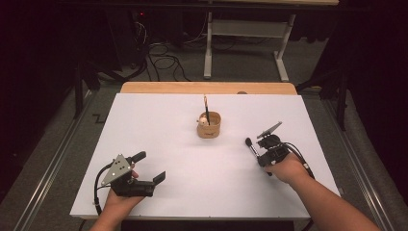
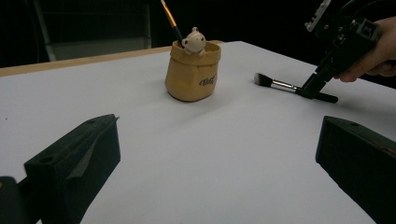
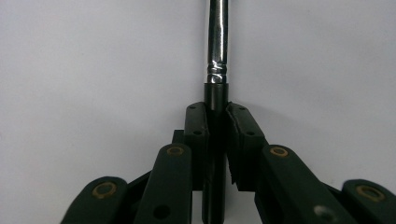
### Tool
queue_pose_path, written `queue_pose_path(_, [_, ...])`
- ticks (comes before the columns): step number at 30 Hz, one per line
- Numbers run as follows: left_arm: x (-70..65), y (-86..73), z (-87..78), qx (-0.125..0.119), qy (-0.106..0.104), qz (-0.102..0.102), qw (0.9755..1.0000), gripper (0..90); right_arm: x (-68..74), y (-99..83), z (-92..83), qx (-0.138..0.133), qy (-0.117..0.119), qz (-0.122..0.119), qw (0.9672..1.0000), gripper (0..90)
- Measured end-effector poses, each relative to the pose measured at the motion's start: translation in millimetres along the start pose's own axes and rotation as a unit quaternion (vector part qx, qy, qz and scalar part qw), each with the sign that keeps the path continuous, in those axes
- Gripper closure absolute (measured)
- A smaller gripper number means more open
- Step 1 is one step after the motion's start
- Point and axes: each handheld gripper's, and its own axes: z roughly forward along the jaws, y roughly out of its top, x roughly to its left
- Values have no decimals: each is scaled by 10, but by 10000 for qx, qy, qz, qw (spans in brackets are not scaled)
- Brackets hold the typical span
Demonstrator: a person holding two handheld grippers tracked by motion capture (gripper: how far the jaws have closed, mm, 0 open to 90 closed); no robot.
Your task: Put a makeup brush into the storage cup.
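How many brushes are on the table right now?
2. One brush stands in the tan cup; one makeup brush lies on the table, its handle clamped in the right gripper. The cup may hide more.

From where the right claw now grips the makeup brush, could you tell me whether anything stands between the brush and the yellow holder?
Nothing visible does. The right claw is shut on the makeup brush lying on the white table, and only bare tabletop lies between it and the yellow holder. A paintbrush and a small figure already occupy the holder.
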Motion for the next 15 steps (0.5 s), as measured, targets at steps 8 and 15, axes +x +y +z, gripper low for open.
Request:
queue_pose_path(8, [10,5,-8,-17,11,13,10000,8,-34,-22,-22,-131,109,135,9998,807])
queue_pose_path(15, [5,6,-7,-40,13,-5,10000,8,-1,-35,-73,-170,194,95,9996,807])
